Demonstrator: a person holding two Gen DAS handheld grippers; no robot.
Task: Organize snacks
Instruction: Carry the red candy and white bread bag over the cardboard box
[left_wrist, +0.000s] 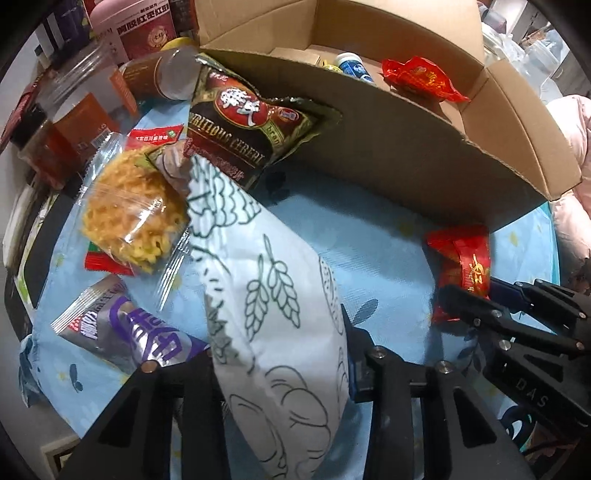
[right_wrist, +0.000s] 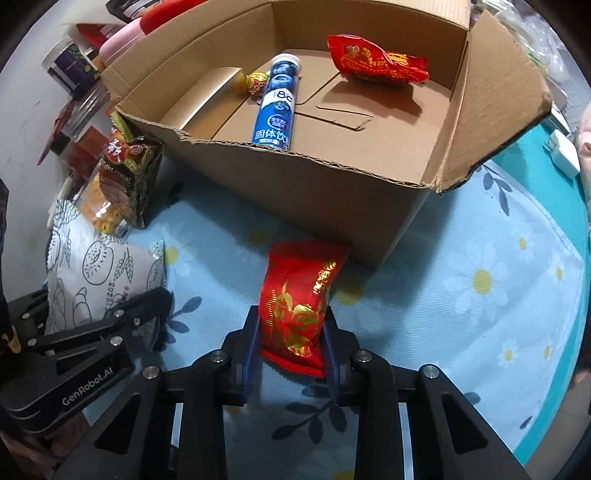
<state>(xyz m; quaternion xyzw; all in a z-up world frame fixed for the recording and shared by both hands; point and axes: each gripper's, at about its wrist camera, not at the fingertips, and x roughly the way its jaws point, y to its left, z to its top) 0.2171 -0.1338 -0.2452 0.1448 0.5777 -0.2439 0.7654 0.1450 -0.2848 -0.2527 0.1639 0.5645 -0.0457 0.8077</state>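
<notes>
We're clamping the left hand-held gripper (left_wrist: 284, 369) on a white packet (left_wrist: 269, 295) and the right hand-held gripper (right_wrist: 290, 343) on a red packet (right_wrist: 299, 295), both low beside the cardboard box (right_wrist: 332, 184), probably for dropping in.

Right gripper (right_wrist: 291, 339) clamps red snack pack (right_wrist: 299, 299), its far end touching cardboard box (right_wrist: 332, 192). Inside box: blue tube (right_wrist: 277, 103), second red pack (right_wrist: 373, 61). Left gripper (right_wrist: 92, 325) at near left, holding white illustrated bag (right_wrist: 99, 273).
</notes>
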